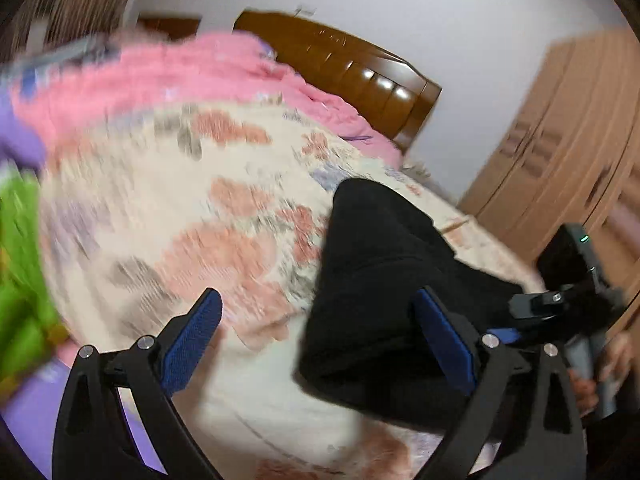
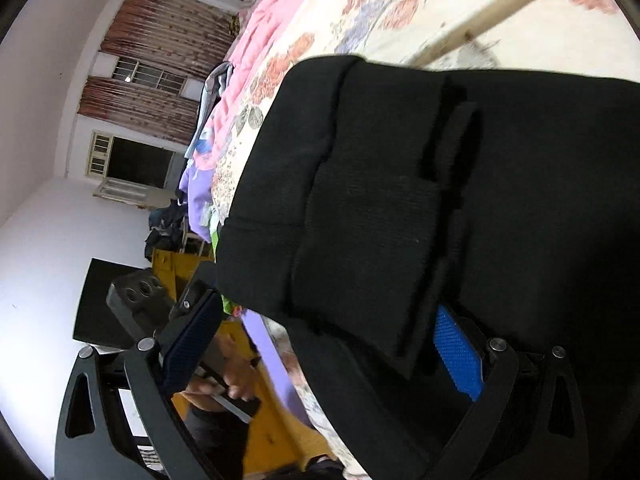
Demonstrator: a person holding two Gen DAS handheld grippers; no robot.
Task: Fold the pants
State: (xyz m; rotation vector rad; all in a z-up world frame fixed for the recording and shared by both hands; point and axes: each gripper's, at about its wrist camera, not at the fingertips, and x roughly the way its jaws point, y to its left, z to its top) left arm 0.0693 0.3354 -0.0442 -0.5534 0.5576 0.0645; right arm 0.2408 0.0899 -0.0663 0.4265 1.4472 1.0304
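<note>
The black pants (image 1: 380, 280) lie folded in a thick stack on the floral bedspread (image 1: 180, 208). My left gripper (image 1: 320, 340) is open above the bed, its right finger over the stack's near edge, nothing between the pads. In the right wrist view the pants (image 2: 400, 200) fill the middle, layered with the waistband showing. My right gripper (image 2: 328, 344) is open wide; its blue pads (image 2: 456, 352) stand on either side of the stack's near edge without closing on it. The right gripper also shows in the left wrist view (image 1: 568, 292) at the pants' right end.
A pink quilt (image 1: 180, 76) is bunched by the wooden headboard (image 1: 360, 64). A wardrobe (image 1: 568, 160) stands right of the bed. Green and purple cloth (image 1: 20, 260) lies at the left. A window with curtains (image 2: 136, 92) and a yellow stool (image 2: 176, 260) are beyond the bed.
</note>
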